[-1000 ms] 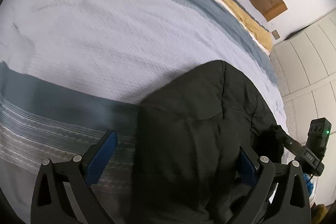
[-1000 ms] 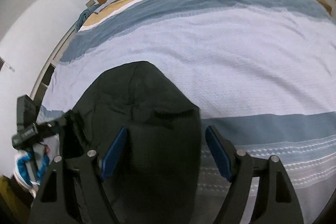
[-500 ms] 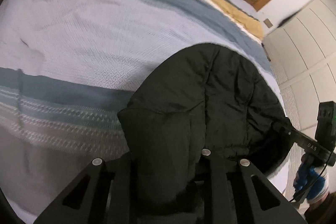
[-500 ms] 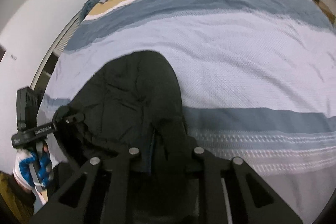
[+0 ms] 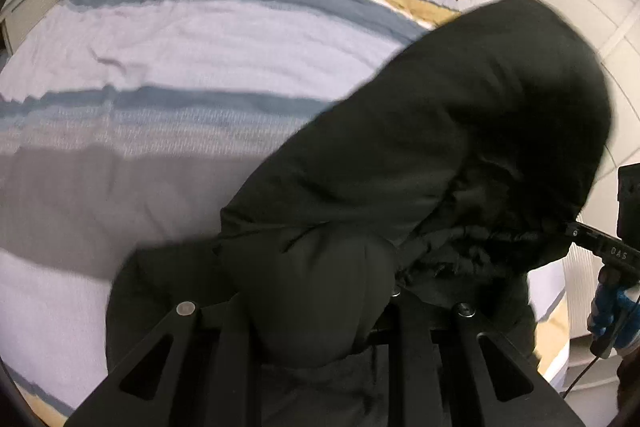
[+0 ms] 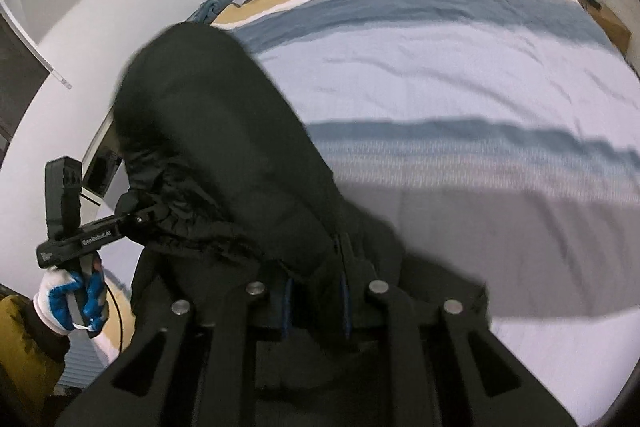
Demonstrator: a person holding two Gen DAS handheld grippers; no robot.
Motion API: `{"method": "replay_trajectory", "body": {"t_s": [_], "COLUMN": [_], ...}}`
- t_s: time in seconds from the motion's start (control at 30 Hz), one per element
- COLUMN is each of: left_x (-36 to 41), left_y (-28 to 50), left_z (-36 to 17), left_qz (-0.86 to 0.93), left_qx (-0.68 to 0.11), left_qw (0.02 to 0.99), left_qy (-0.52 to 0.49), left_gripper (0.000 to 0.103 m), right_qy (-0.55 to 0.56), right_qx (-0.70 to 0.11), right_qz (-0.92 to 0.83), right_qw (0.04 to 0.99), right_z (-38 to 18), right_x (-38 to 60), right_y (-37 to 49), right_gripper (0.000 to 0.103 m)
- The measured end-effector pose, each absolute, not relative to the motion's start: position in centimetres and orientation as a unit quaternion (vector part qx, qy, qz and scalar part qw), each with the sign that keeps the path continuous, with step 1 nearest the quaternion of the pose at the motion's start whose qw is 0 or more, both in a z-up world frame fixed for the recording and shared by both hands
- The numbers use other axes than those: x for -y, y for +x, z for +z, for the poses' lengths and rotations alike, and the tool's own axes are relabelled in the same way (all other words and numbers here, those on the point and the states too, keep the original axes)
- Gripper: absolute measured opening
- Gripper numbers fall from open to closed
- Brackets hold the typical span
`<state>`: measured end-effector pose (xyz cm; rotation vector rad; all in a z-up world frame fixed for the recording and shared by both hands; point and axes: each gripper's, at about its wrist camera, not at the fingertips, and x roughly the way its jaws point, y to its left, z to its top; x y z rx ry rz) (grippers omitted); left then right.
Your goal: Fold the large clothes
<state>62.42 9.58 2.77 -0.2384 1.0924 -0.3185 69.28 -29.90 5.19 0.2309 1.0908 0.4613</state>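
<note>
Both the left gripper and right gripper have jaws clenched on the black jacket, raised off the bed; next, carry that edge toward twelve o'clock, evenly

White "GenRobot.AI" lettering on left hand-held gripper body; marking on right one unreadable.

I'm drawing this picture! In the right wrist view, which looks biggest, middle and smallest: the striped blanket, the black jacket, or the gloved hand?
1. Striped blanket, fills most of the view.
2. Black jacket, nearly as big, but it hangs close to the camera, so that inflates it.
3. Gloved hand, clearly smallest.
</note>
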Motion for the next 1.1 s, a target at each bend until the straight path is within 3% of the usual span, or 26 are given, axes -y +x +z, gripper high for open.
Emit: {"method": "replay_trajectory", "body": {"t_s": [0.4,0.57,0.77,1.1], "left_x": [-9.2,-8.1,-7.9,-10.8], "left_y": [57.1,56.4,55.3,49.7], "left_z": [-3.4,-2.3,-1.5,1.9], "left_qz": [-0.14,-0.137,-0.129,-0.127], "left_qx": [-0.514,-0.514,-0.511,-0.501], "left_qw": [0.842,0.845,0.849,0.855], "left_qy": [-0.082,-0.051,-0.024,-0.047], "left_gripper": [0.027,0.052,0.073,0.078], "right_qy": [0.095,0.065,0.039,0.01], "right_qx": [-0.521,-0.516,-0.508,-0.497], "right_qz": [0.212,0.204,0.2,0.203], "right_qw": [0.821,0.829,0.837,0.844], "right_z": [-3.7,-3.4,-1.7,0.4], "right_x": [30.1,29.4,29.1,29.8], "right_y": [61.3,60.5,59.8,57.1], "right_gripper": [0.017,0.018,0.019,0.028]}}
